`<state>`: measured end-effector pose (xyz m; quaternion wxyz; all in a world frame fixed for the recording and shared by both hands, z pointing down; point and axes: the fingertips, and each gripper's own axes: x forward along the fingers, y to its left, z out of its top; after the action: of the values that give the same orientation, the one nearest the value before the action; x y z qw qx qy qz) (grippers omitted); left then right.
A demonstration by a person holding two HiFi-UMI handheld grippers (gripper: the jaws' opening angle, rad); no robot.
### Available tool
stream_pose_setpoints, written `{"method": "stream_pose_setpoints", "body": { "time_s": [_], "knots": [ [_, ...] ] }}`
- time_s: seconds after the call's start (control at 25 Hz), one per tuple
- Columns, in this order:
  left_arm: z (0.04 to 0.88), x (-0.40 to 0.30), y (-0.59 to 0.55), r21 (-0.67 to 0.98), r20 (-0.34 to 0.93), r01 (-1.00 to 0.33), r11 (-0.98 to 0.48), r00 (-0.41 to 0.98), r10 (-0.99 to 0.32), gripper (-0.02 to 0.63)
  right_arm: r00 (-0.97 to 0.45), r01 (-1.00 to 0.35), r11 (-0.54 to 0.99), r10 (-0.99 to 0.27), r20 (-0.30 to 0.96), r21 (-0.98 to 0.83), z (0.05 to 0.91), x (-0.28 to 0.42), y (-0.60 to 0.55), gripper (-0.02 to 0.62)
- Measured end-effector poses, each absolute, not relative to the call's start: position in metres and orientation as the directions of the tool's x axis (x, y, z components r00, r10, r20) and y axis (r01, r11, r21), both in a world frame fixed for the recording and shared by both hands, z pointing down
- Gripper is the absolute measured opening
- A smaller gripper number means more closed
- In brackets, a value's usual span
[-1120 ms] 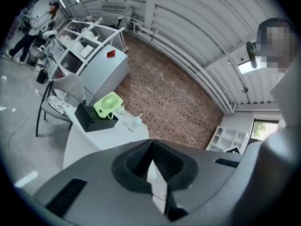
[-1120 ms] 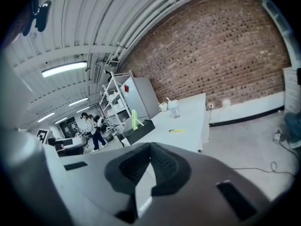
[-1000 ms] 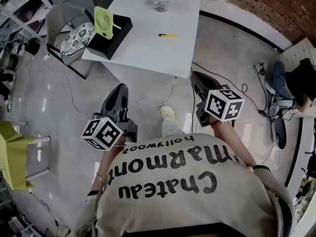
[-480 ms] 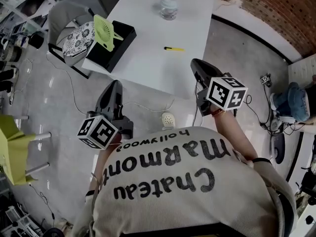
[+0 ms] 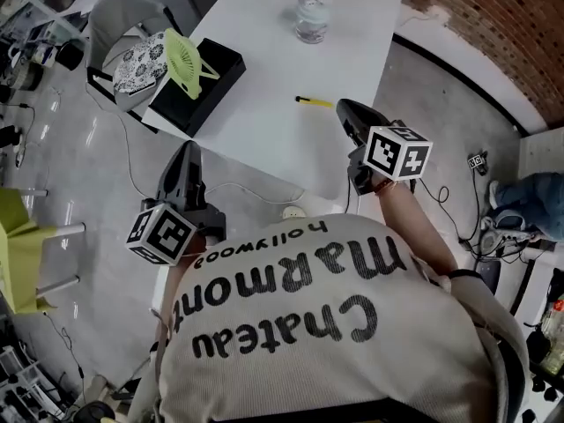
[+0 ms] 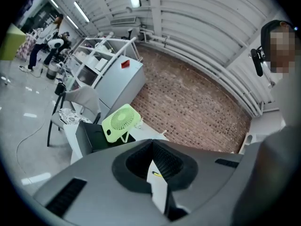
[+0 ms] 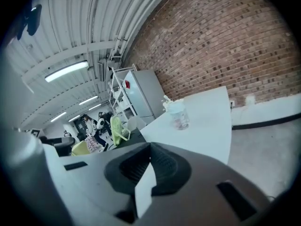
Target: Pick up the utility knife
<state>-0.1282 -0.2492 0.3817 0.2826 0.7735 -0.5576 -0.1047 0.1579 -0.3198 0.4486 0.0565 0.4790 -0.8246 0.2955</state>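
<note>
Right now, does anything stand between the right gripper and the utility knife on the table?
Nothing visible does. The utility knife lies alone on the white table, ahead of the right gripper, whose jaws are shut. The glass jar and the green fan stand off that line.

Our head camera looks steeply down on the table [image 5: 282, 86] from well back of its near edge. The camera on the left tongs [image 6: 151, 144] faces the table's near corner almost level. The camera on the right tongs [image 7: 150, 147] looks along the table's top. All three share the table and fan [image 5: 182, 60].
</note>
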Motion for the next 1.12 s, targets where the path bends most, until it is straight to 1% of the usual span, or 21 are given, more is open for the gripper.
{"method": "stream_pose_setpoints", "body": {
  "time_s": [0.2,0.4,0.48,0.6,0.76,1.0,1.12],
  "knots": [
    [0.39,-0.137,-0.254,0.542,0.183,-0.826,-0.157,0.298,-0.937,0.002,-0.55,-0.826,0.366,-0.694,0.465,-0.429,0.493,0.165,-0.339,0.003],
    [0.408,-0.16,-0.255,0.532,0.264,-0.846,-0.043,0.214,-0.94,0.002,-0.527,-0.847,0.334,-0.635,0.565,-0.414,0.54,0.174,-0.361,0.005],
    [0.411,-0.166,-0.259,0.527,0.281,-0.85,-0.021,0.197,-0.939,0.002,-0.519,-0.851,0.317,-0.622,0.586,-0.418,0.553,0.175,-0.368,0.038],
    [0.411,-0.167,-0.265,0.511,0.289,-0.859,-0.018,0.191,-0.938,0.002,-0.525,-0.849,0.324,-0.605,0.598,-0.417,0.562,0.175,-0.376,0.058],
    [0.414,-0.17,-0.269,0.501,0.296,-0.865,-0.005,0.177,-0.939,0.002,-0.549,-0.835,0.389,-0.55,0.63,-0.388,0.573,0.164,-0.386,0.118],
    [0.422,-0.177,-0.264,0.5,0.33,-0.866,0.03,0.159,-0.93,0.002,-0.546,-0.828,0.446,-0.507,0.667,-0.339,0.585,0.154,-0.395,0.172],
    [0.422,-0.18,-0.262,0.498,0.343,-0.866,0.041,0.154,-0.926,0.002,-0.54,-0.816,0.5,-0.478,0.693,-0.291,0.587,0.151,-0.394,0.199]
  ]
}}
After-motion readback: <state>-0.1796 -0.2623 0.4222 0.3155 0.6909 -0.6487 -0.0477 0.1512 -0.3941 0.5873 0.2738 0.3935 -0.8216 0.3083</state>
